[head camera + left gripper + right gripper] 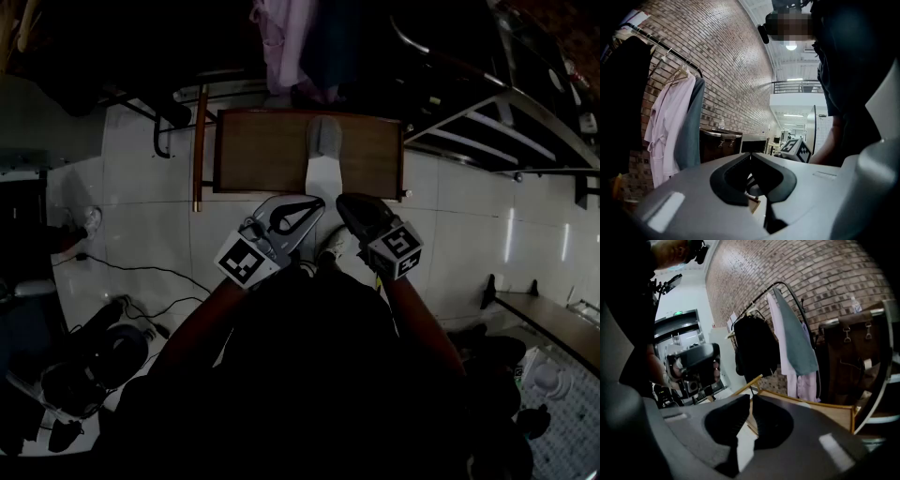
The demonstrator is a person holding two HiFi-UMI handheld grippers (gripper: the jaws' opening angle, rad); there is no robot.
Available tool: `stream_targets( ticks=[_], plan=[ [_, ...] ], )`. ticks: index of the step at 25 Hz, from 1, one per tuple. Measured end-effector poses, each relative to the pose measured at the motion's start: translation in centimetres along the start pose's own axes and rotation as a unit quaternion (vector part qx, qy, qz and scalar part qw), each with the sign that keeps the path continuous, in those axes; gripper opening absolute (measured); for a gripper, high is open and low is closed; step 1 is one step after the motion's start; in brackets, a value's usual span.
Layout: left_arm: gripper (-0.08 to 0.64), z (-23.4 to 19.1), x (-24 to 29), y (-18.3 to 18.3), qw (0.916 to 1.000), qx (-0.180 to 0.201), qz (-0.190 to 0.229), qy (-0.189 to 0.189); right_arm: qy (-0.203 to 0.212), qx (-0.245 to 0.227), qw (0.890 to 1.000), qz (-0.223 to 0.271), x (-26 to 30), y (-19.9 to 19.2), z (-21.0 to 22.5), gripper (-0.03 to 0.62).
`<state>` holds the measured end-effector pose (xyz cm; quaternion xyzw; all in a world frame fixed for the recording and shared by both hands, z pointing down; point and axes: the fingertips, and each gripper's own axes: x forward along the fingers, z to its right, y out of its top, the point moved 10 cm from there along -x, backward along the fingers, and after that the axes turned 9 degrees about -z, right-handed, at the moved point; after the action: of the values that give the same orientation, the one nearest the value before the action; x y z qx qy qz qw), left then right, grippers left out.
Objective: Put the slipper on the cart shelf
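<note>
White floor tiles (141, 216) fill the dim head view, with a black cable (141, 272) trailing across them at the left. A brown cart shelf (253, 150) sits at top centre, and the slipper (323, 155) lies on it, grey toe pointing away and pale sole reaching the shelf's near edge. Just short of that edge hover the left gripper (317, 203) and the right gripper (343, 202), side by side, tips aimed at the slipper's near end but apart from it. A pink robe (281, 47) hangs beyond the shelf.

Brick wall (726, 70) runs along the left gripper view, where a clothes rail carries a dark garment (628, 93), the pink robe (670, 122) and a grey garment (691, 126). The left gripper (750, 155) has its jaws brought together at the tips with nothing between them. The right gripper's marker cube (797, 149) shows past it, beside the person's arm.

Brick wall (811, 282) also backs the right gripper view, with a black garment (757, 352), the grey garment (794, 338) and the pink robe (804, 380) on the rail. The right gripper (751, 399) is closed and empty, pointing over the shelf's wooden rim (811, 406). The left gripper (693, 364) shows at the left, held in a hand.
</note>
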<state>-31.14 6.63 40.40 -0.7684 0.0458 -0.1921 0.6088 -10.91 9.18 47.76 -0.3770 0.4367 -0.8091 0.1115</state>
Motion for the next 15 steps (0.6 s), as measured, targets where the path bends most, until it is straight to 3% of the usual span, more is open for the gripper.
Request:
stream_targets(
  ticks=[7, 15],
  plan=[
    [0.014, -1.4, 1.0, -1.2, 1.0, 0.002, -0.002, -0.008, -0.005, 0.09, 0.995, -0.042, 3.9, -5.7, 4.6, 0.017],
    [0.014, -3.0, 2.3, -2.5, 0.9995, -0.015, -0.025, -0.01, -0.022, 0.193, 0.975, -0.103, 7.7, -11.5, 10.4, 0.137]
  ],
)
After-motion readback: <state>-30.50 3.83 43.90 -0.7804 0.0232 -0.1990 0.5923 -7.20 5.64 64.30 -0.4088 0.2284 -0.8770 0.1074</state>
